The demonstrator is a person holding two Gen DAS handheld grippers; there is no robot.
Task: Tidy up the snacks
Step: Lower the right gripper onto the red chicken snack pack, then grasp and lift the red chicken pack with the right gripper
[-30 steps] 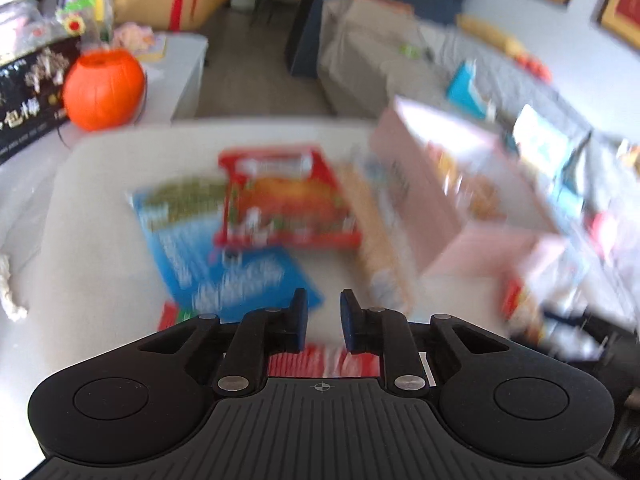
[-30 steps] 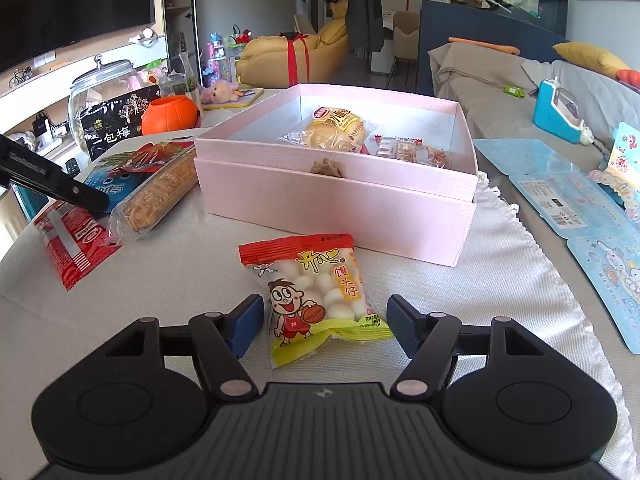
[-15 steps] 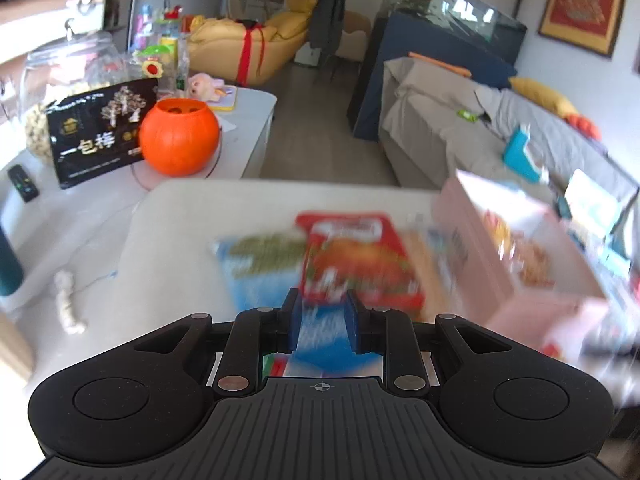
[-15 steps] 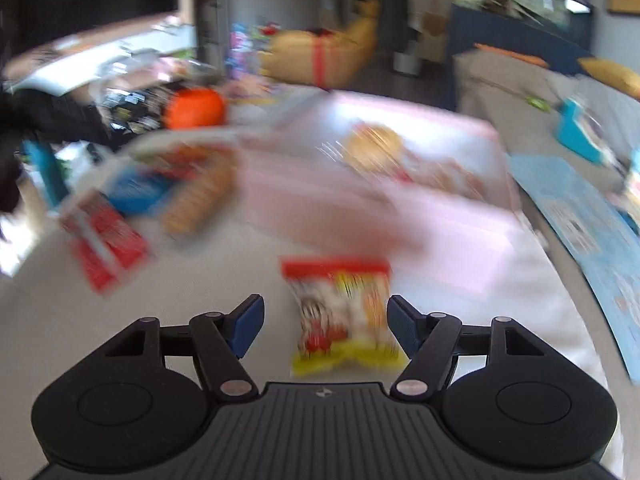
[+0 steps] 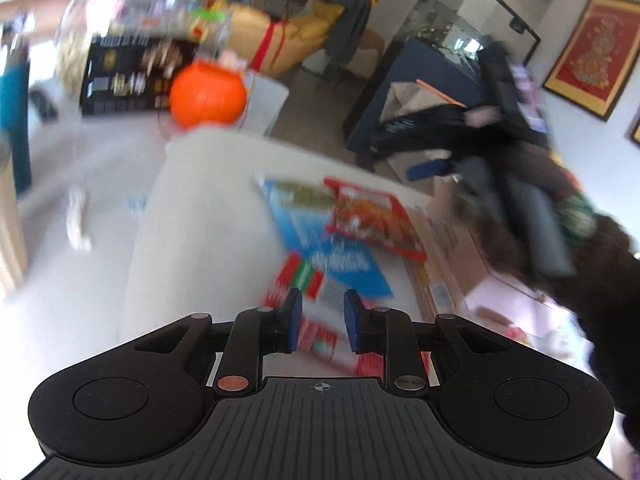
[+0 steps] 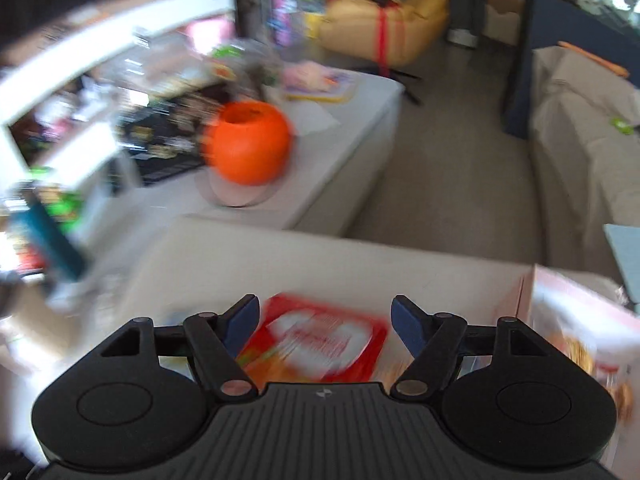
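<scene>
- Two claws are up over the heap of loose snacks. The left gripper [image 5: 320,312] has its jaws drawn close with a narrow gap and nothing pinched. The right gripper [image 6: 324,320] has jaws that have just been opening and stand wide, also with nothing between them.
- Under the left claw lies a red-and-green packet [image 5: 300,284]. Just beyond it is a blue packet [image 5: 340,256], overlapped by a red packet [image 5: 372,220], which also lies right below the right claw.
- The step looks like choosing the next snack for the pink box [image 6: 576,320], which stands open at the right with some snacks already inside.
- Next, I judge, the right claw must drop onto the red packet's edge and close. The left would have to open wider first.
- The table [image 5: 200,220] is bare to the left and its far edge is near. The person's sleeve [image 5: 600,280] crowds the right side, and the orange pot [image 5: 206,94] sits well apart on another table.
</scene>
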